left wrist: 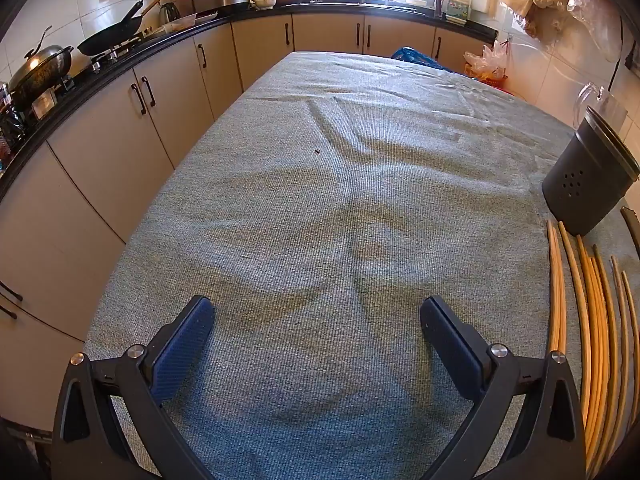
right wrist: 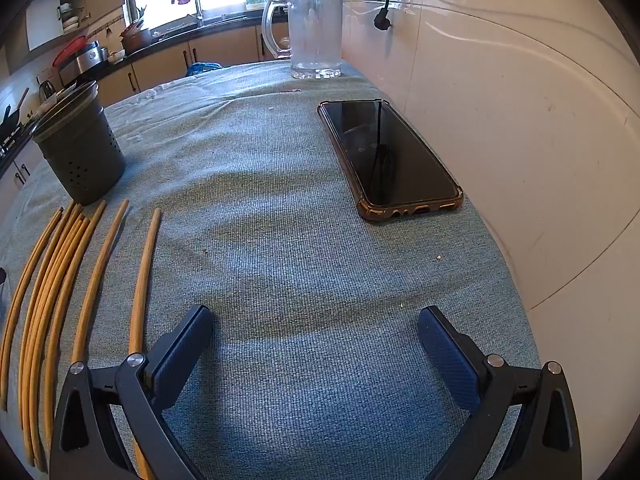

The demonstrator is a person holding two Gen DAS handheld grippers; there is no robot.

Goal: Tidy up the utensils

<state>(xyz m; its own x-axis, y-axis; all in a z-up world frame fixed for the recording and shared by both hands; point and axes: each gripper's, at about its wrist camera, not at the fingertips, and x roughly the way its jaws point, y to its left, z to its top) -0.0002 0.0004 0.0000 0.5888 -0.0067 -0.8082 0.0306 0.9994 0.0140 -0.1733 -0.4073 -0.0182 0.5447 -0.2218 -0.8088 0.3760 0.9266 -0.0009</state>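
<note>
Several wooden chopsticks (left wrist: 592,320) lie side by side on the grey-green tablecloth (left wrist: 320,200) at the right edge of the left wrist view; they also show at the left of the right wrist view (right wrist: 60,280). A dark perforated utensil holder (left wrist: 588,176) stands upright just beyond their far ends, also seen in the right wrist view (right wrist: 80,152). My left gripper (left wrist: 316,312) is open and empty over bare cloth, left of the chopsticks. My right gripper (right wrist: 314,320) is open and empty, just right of the nearest chopstick (right wrist: 142,280).
A black phone (right wrist: 388,156) in a brown case lies near the white wall. A clear glass mug (right wrist: 312,32) stands at the table's far end. Kitchen cabinets (left wrist: 120,128) with pans on the counter run along the table's left side.
</note>
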